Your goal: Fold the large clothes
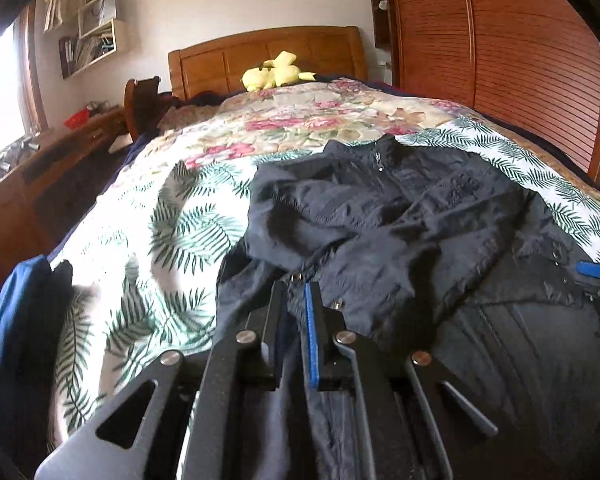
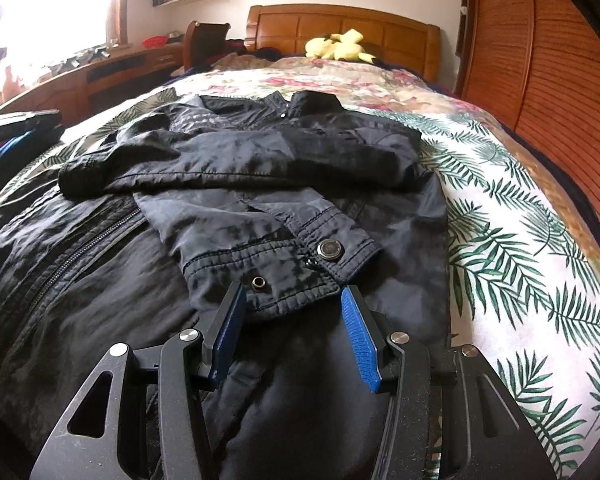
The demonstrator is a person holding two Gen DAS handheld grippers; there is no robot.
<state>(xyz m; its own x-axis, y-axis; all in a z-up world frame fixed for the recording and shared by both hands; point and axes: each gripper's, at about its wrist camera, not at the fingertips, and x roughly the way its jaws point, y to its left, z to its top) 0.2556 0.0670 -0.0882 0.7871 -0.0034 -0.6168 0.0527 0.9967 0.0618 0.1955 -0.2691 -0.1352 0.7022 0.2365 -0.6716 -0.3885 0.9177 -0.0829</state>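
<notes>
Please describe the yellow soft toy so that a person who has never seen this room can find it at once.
Look at the bed with the flower and fern cover, and follow it to the wooden headboard at the far end. The yellow plush toy lies there, just in front of the headboard. It is the only bright yellow thing on the bed, far from the dark jacket.

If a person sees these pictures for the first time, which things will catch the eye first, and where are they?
First comes the dark jacket spread on the leaf-print bedcover, its sleeves folded across the body. The snap-button cuff lies just ahead of the open right gripper, while the left gripper looks nearly shut over the jacket's hem. Far back, a yellow plush toy rests by the wooden headboard.
</notes>
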